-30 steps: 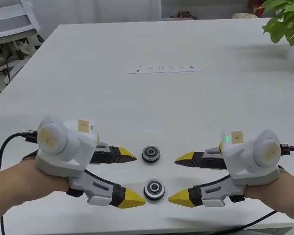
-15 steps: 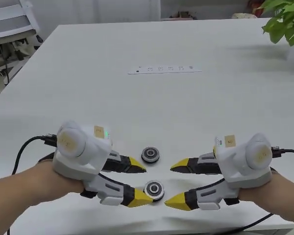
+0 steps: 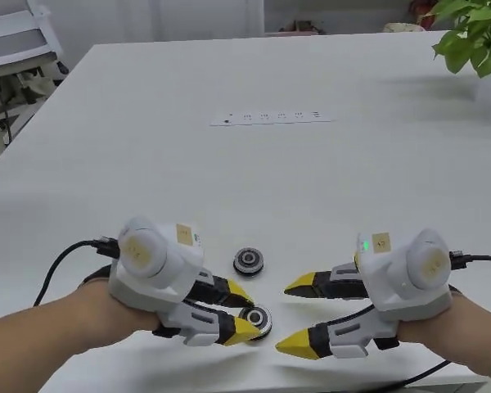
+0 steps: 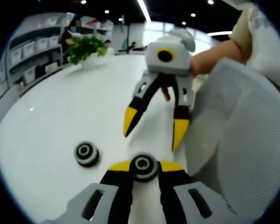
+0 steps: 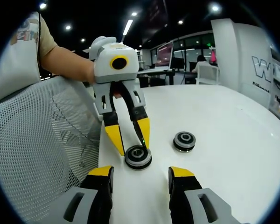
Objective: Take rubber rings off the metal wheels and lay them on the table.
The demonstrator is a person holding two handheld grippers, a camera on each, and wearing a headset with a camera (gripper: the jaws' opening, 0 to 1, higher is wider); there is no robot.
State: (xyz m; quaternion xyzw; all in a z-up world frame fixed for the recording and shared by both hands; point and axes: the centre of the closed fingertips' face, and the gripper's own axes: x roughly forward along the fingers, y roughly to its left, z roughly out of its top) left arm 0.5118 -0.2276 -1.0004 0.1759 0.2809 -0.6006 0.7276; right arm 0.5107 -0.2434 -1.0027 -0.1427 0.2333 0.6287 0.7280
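Bright, even, lit by ceiling lights (image 5: 127, 27) overhead. Faint soft shadows on the white table (image 3: 229, 180) under the left gripper (image 3: 252, 315) and right gripper (image 3: 285, 316). Heavy fisheye bending at both gripper views' edges; slight blur on the wheel (image 4: 144, 167) up close.

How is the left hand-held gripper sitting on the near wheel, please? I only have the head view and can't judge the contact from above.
Observer: In the left gripper view, the left hand-held gripper has the near wheel between its yellow tips, which look to be touching it on both sides.
Operator: Thank you. Is the right hand-held gripper on that wheel too?
Observer: No. In the right gripper view its jaws stand wide apart, and the wheel lies on the table just ahead of its tips, untouched by them.
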